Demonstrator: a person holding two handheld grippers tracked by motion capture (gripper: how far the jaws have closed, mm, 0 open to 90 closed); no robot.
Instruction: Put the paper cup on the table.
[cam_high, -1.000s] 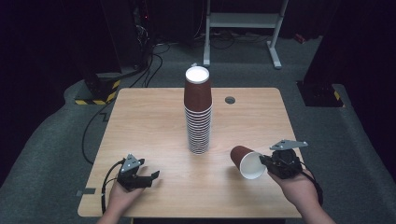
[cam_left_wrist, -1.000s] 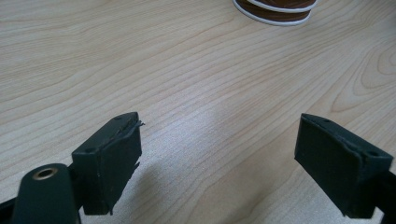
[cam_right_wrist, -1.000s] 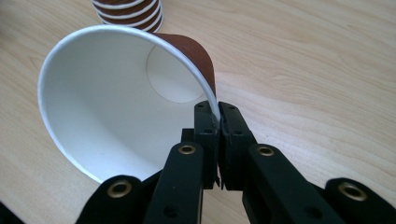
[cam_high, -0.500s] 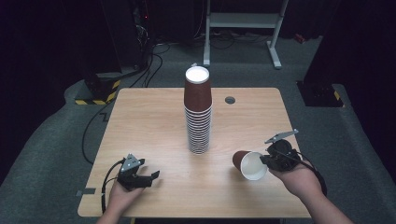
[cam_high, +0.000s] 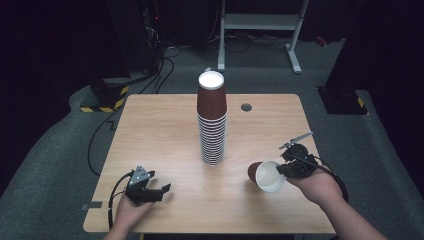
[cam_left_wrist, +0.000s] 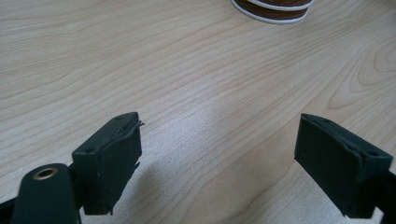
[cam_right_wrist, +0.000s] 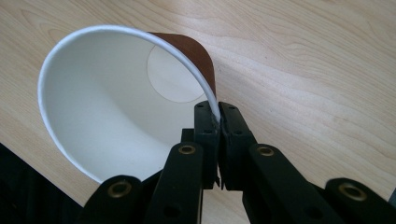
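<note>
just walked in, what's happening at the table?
A person works a pair of tongs in each hand. The right tongs are shut on the rim of a single brown paper cup, held tipped on its side near the table's front right. The left tongs sit open and empty at front left. A tall cup stack stands mid-table.

A stack of paper cups (cam_high: 212, 122) stands upright near the middle of the tabletop (cam_high: 150, 130). Behind it to the right, a small round grommet (cam_high: 246, 107) sits in the tabletop. At the near right, a single paper cup (cam_high: 266, 175) is tipped on its side, mouth toward the near edge, its rim pinched in the right gripper (cam_high: 290, 167). At the near left, the left gripper (cam_high: 162, 190) rests low over bare tabletop, well apart from the stack.
</note>
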